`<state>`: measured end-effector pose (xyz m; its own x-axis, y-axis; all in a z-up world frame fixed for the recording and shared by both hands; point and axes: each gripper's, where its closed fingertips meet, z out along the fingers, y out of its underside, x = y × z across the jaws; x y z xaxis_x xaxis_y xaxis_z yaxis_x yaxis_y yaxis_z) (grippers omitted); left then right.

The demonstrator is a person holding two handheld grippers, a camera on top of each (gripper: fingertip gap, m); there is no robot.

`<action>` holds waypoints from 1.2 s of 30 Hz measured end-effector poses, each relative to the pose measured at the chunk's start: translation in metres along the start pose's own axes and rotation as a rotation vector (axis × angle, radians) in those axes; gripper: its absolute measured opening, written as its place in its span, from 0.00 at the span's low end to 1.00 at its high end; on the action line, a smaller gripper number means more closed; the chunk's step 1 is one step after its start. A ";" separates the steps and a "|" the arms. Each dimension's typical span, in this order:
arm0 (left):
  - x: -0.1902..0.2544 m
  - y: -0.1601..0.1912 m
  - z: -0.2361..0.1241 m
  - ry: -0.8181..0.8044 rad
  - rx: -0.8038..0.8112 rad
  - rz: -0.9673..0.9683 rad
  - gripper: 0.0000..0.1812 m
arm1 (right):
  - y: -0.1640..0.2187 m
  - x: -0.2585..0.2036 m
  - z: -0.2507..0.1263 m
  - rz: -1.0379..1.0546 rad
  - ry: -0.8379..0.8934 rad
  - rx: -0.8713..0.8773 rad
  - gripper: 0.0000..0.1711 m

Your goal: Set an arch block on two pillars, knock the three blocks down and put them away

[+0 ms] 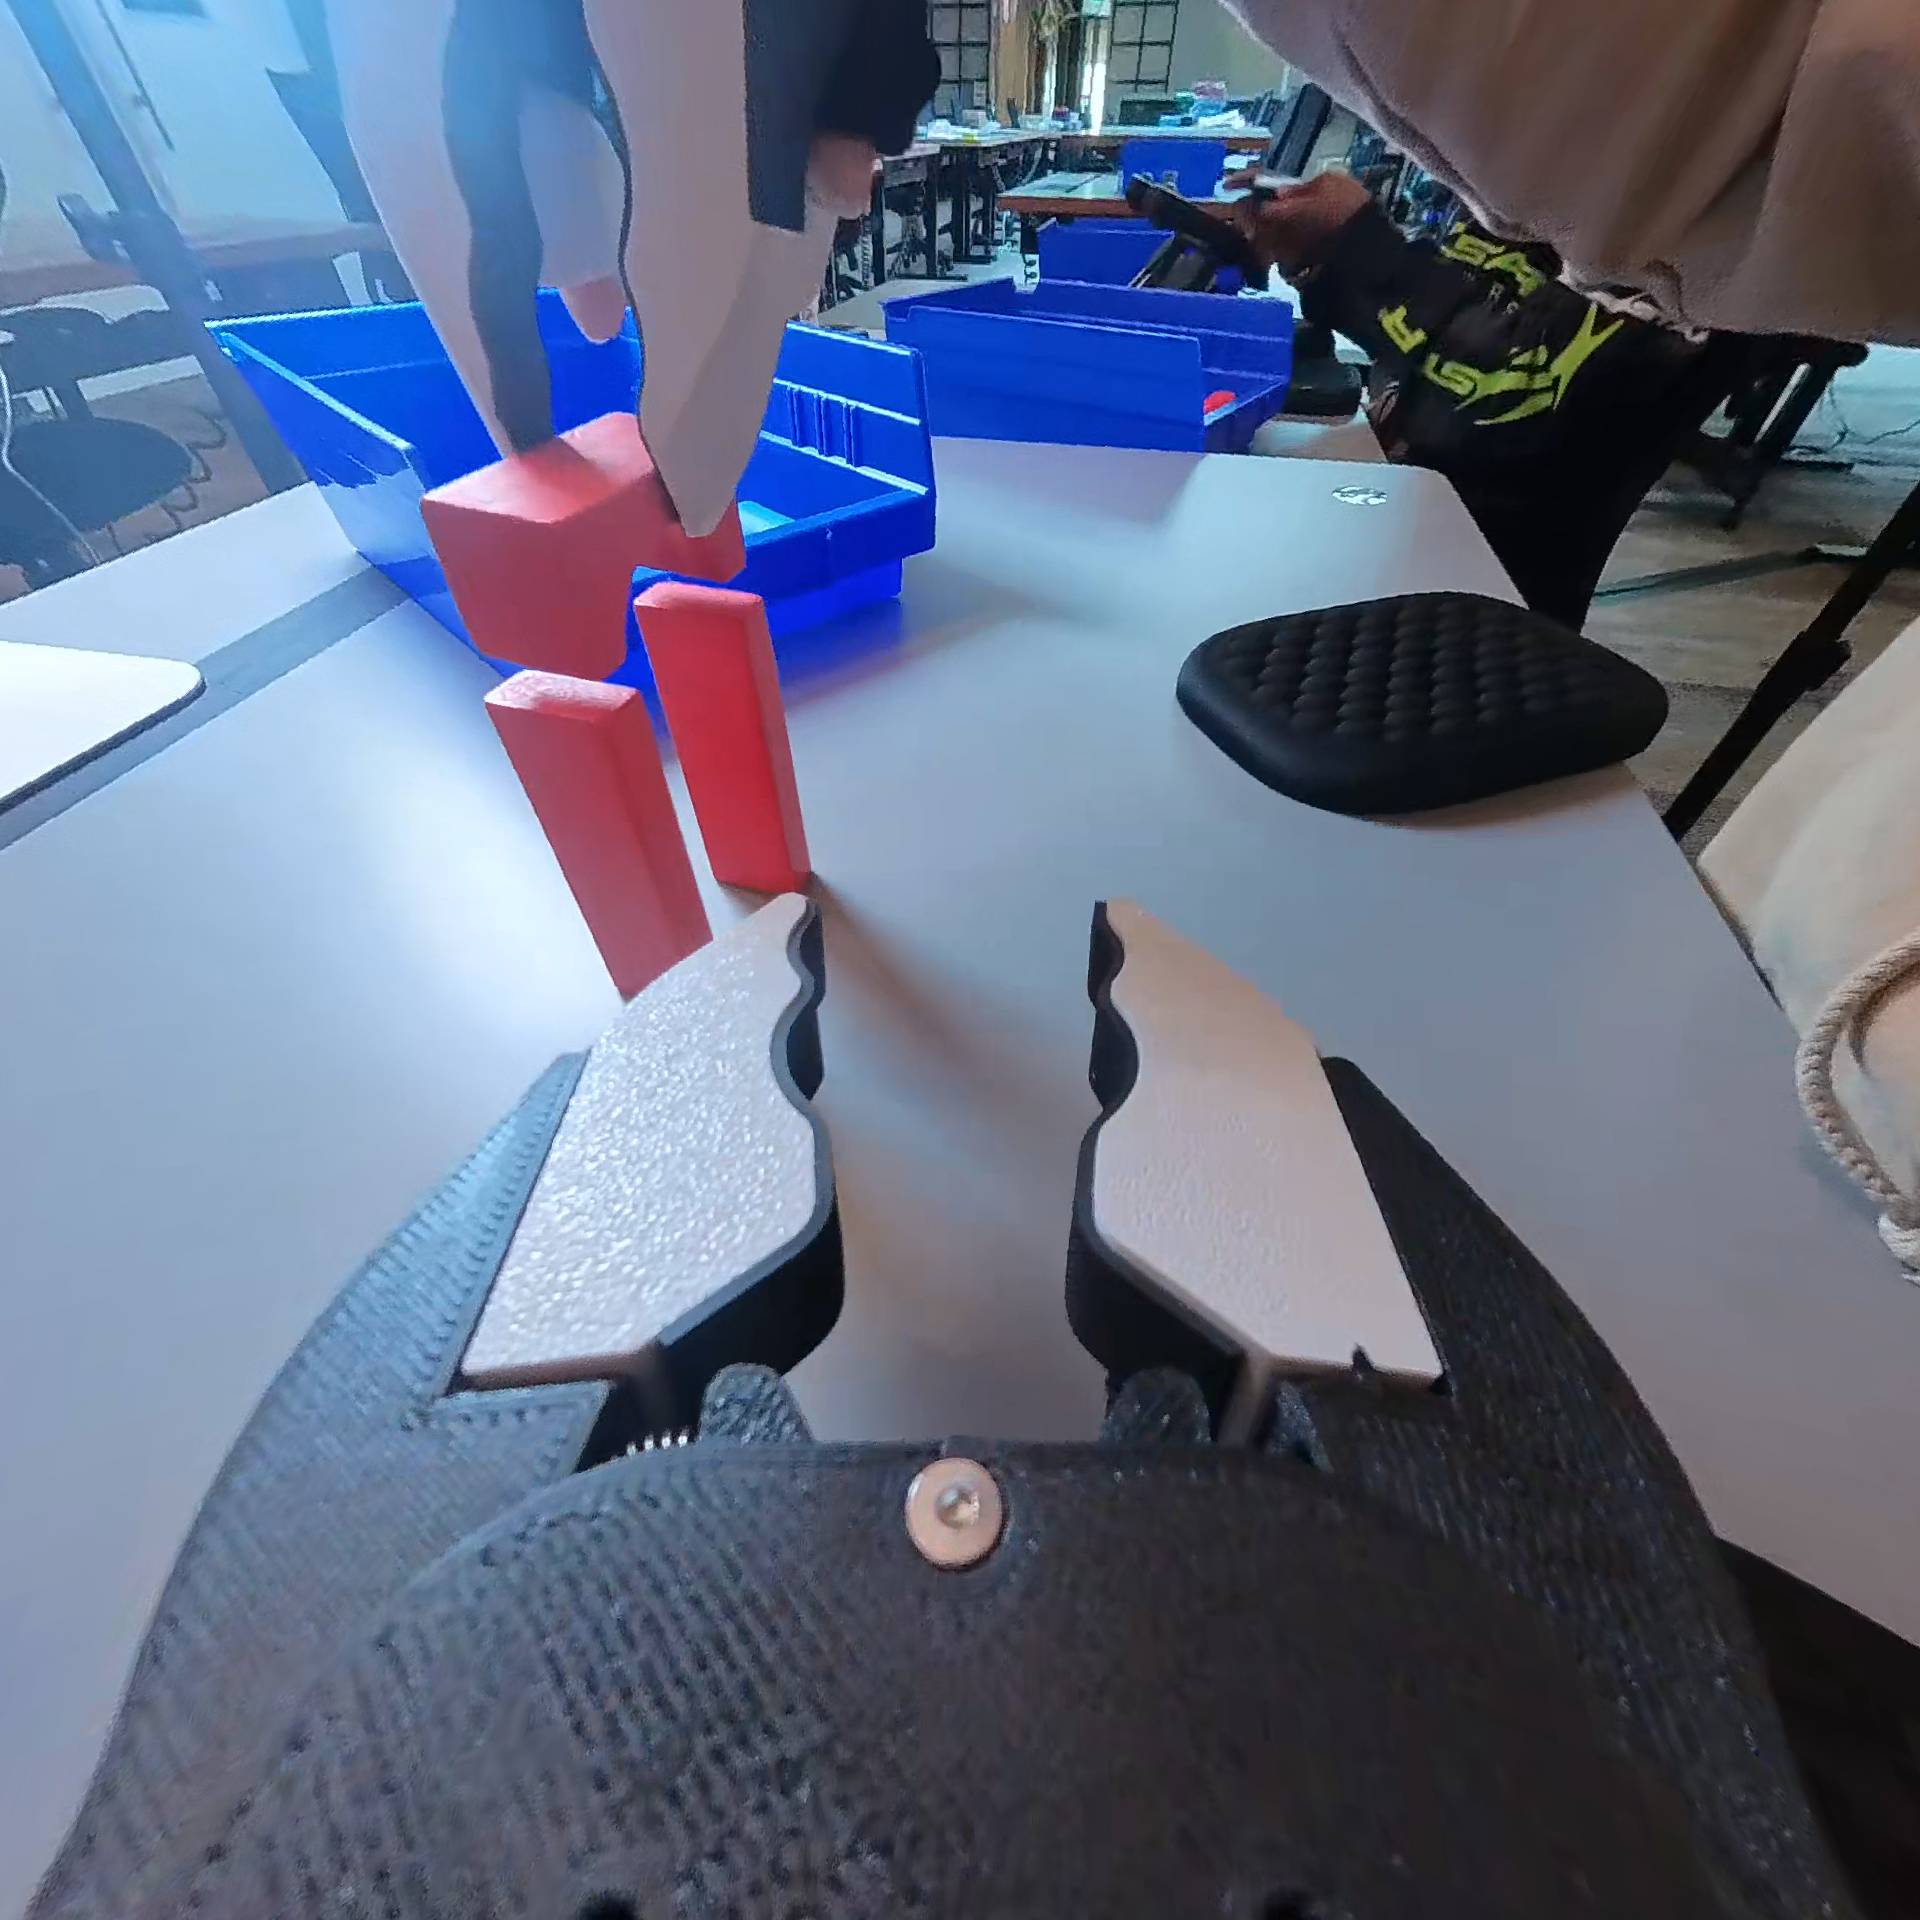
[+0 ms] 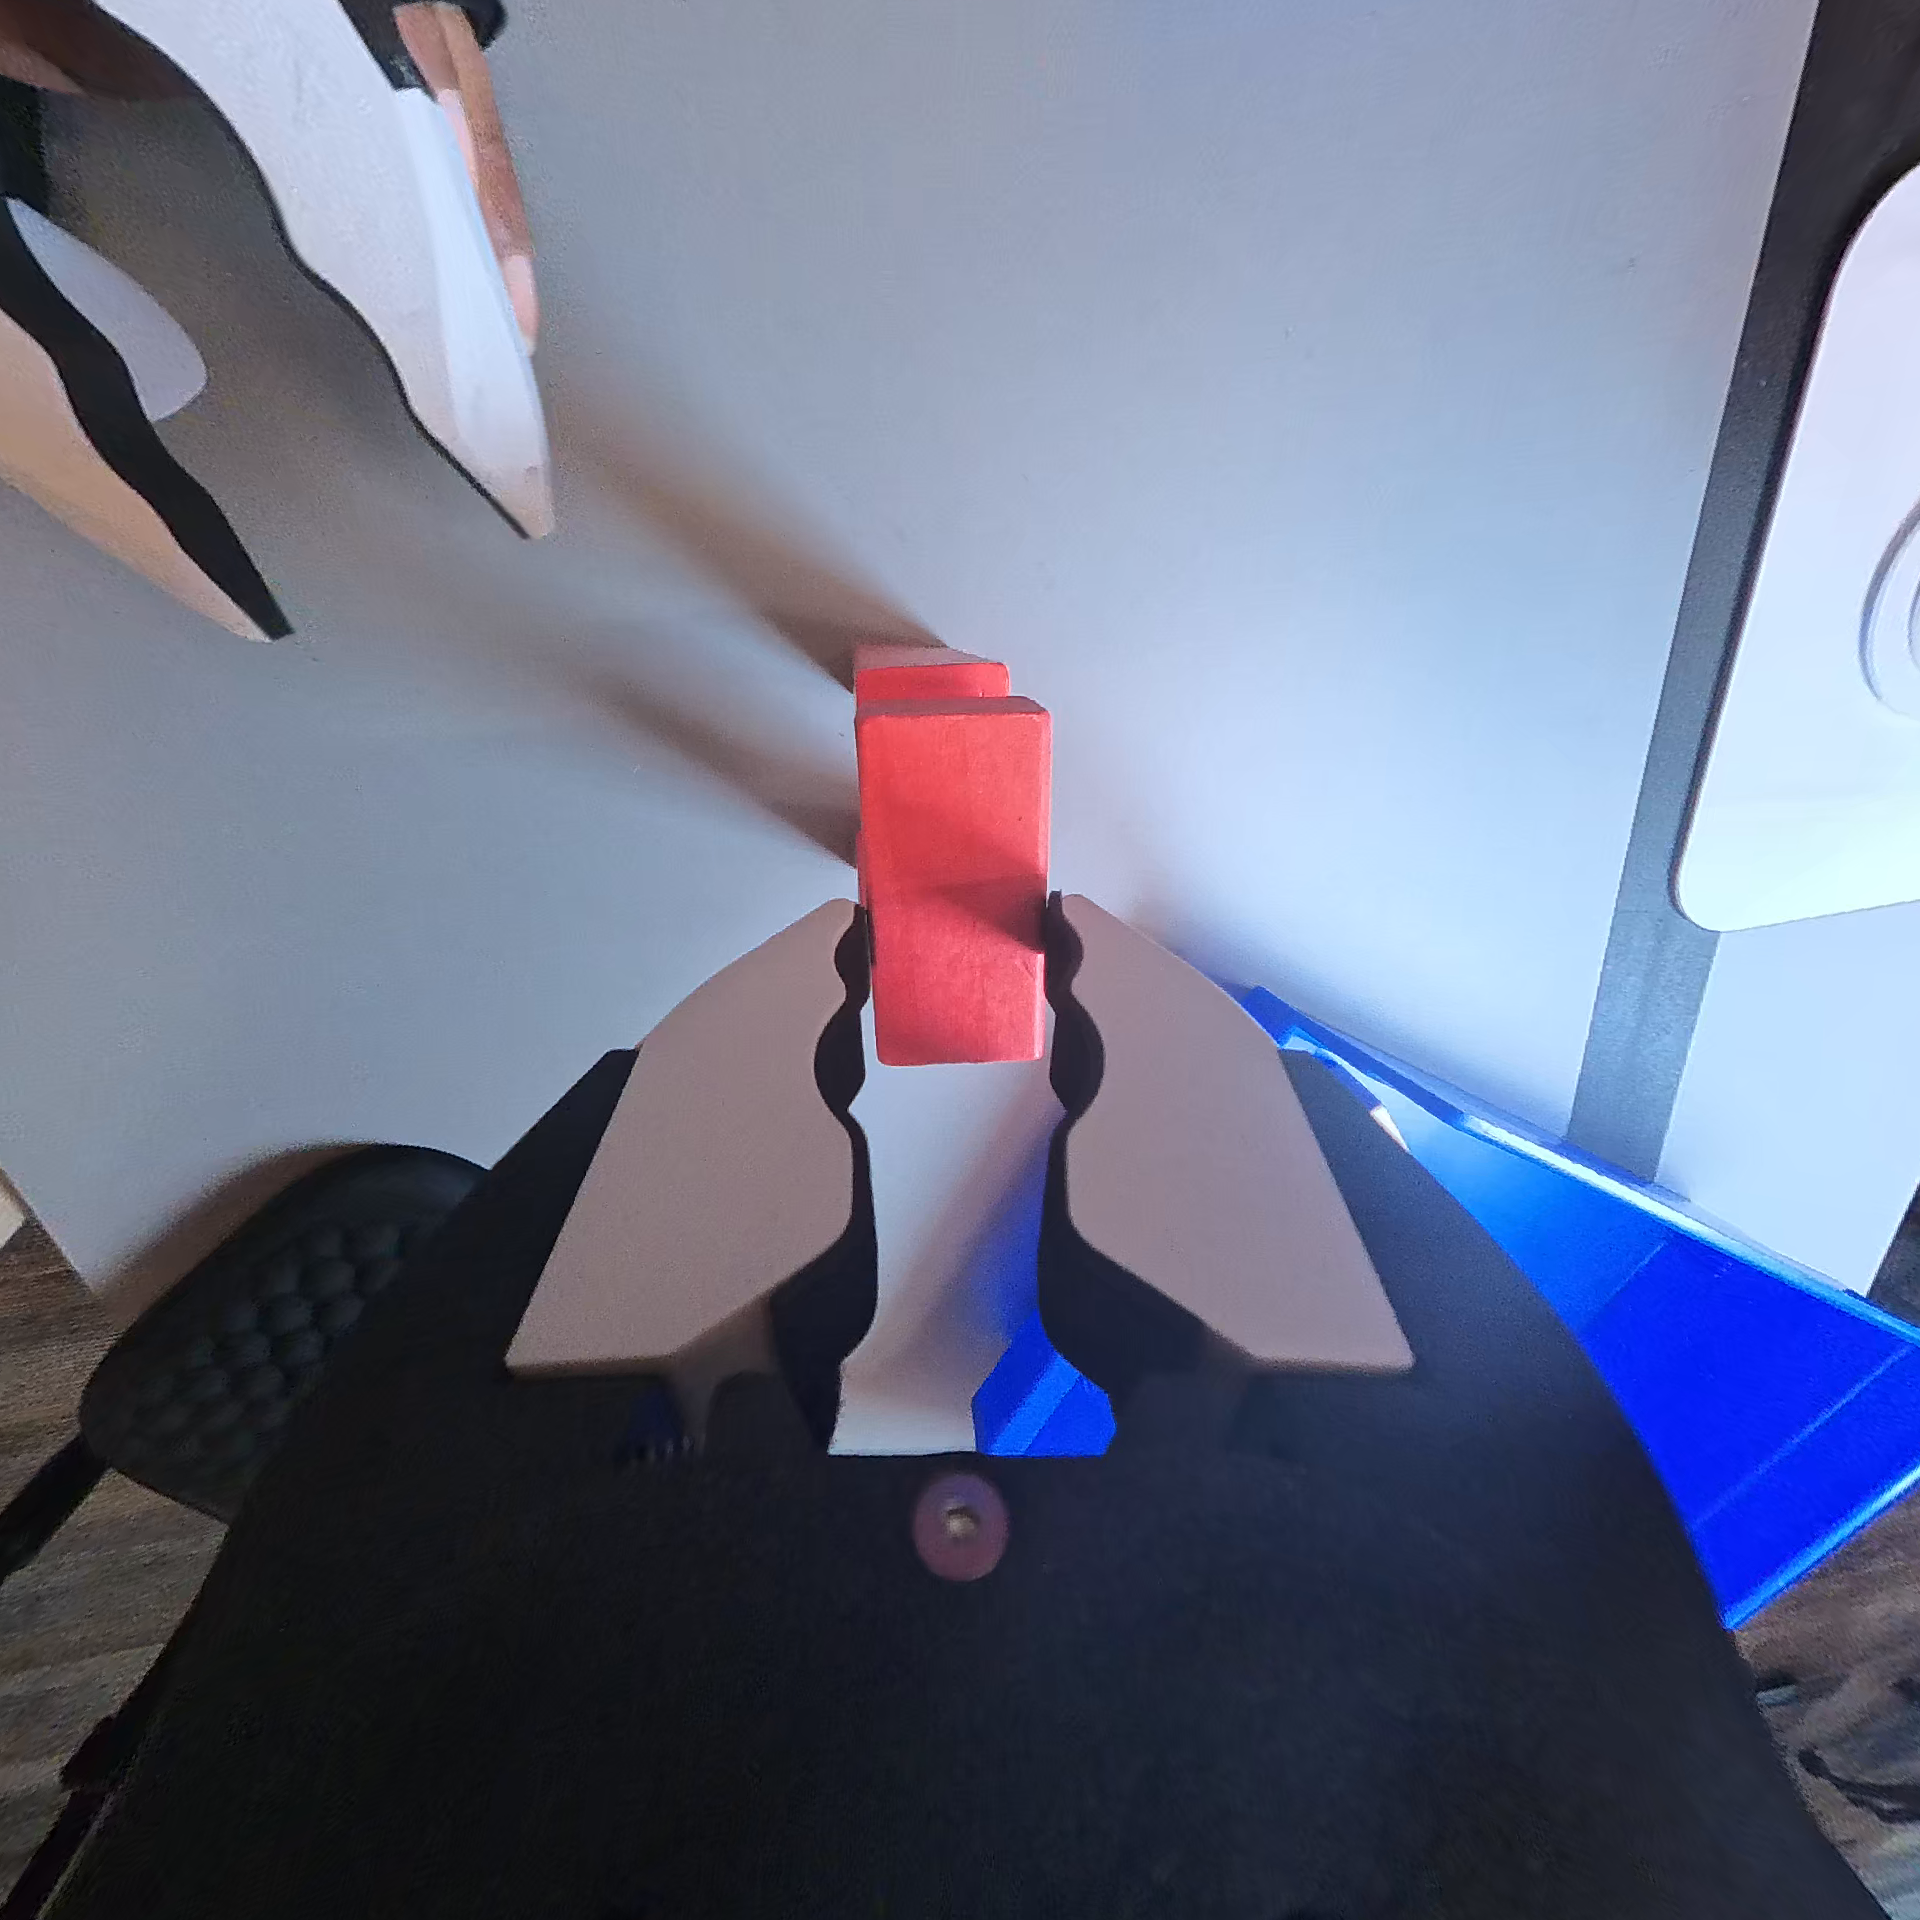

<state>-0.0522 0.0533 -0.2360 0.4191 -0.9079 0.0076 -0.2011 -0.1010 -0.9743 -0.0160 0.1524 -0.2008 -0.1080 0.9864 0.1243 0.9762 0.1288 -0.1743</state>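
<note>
1. At the far left of the left wrist view, a white board [image 1: 83, 707] lies on the grey table [image 1: 1039, 675], with a dark seam beside it.
2. A blue bin [image 1: 831, 499] sits on the table behind the blocks; a second blue bin [image 1: 1091, 364] stands farther back and to the right.
3. The right gripper [image 1: 603, 478] comes down from above, its jaws clamped on the red arch [image 1: 540, 561]. In the right wrist view the right gripper [image 2: 951, 914] pinches the arch [image 2: 951, 883] by its sides.
4. The arch hangs just above two red pillars, tilted, and does not rest on them.
5. The near pillar [image 1: 597, 831] and far pillar [image 1: 727, 738] stand upright on the table, close together with a narrow gap between them.
6. The left gripper [image 1: 951, 920] hovers low over the table just right of the near pillar's foot, jaws spread apart and holding nothing. Its left fingertip is near the pillars; I cannot tell whether it touches them.
7. A black dimpled pad [image 1: 1423, 696] lies near the table's right edge.
8. A person's sleeve [image 1: 1621, 135] shows at the upper right.
</note>
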 end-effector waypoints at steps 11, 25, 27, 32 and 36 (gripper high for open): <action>0.009 0.011 0.000 0.003 -0.026 0.012 0.25 | -0.002 -0.001 0.004 0.000 -0.003 -0.007 0.19; 0.012 0.013 0.002 0.013 -0.045 0.024 0.25 | -0.001 -0.002 0.006 0.003 -0.011 -0.004 0.19; 0.012 0.013 0.003 0.014 -0.047 0.026 0.25 | -0.002 -0.002 0.006 0.002 -0.009 -0.002 0.19; 0.013 0.014 0.004 0.018 -0.055 0.030 0.25 | -0.001 -0.001 0.006 -0.004 0.005 -0.009 0.21; 0.013 0.015 0.004 0.016 -0.057 0.035 0.25 | -0.002 0.000 0.004 -0.012 0.014 0.002 0.25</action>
<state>-0.0463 0.0415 -0.2510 0.3968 -0.9176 -0.0221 -0.2653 -0.0917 -0.9598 -0.0186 0.1523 -0.2045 -0.1172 0.9832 0.1396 0.9745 0.1409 -0.1745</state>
